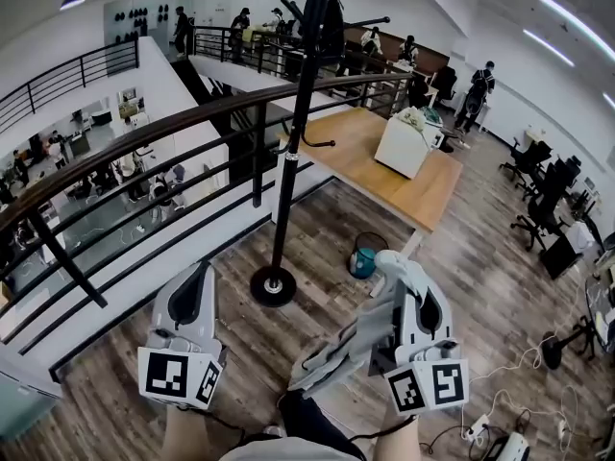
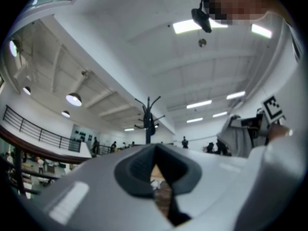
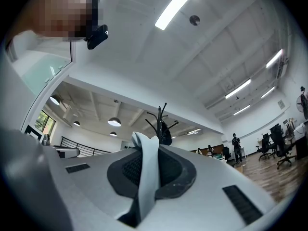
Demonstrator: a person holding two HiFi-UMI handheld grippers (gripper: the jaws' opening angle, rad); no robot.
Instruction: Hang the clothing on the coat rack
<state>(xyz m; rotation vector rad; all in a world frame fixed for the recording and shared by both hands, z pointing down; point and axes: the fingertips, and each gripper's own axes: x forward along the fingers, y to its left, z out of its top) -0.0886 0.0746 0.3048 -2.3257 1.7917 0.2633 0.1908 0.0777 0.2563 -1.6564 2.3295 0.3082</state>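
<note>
The black coat rack (image 1: 288,152) stands on a round base on the wood floor, just ahead of both grippers. A dark item hangs near its top (image 1: 332,27). My right gripper (image 1: 394,263) is shut on a strip of pale grey clothing (image 3: 145,172), which hangs down and left below it (image 1: 336,351). My left gripper (image 1: 198,277) is shut with nothing in it, to the left of the rack's base. Both gripper views look upward, with the rack's hooks (image 2: 148,117) (image 3: 162,124) beyond the jaws. The grey clothing (image 2: 238,138) also shows at the right of the left gripper view.
A curved black railing (image 1: 144,142) runs behind the rack, with a drop to a lower floor beyond it. A wooden table (image 1: 423,190) with a white box stands at the right; a teal bucket (image 1: 363,261) sits under its near corner. Cables (image 1: 500,421) lie at bottom right.
</note>
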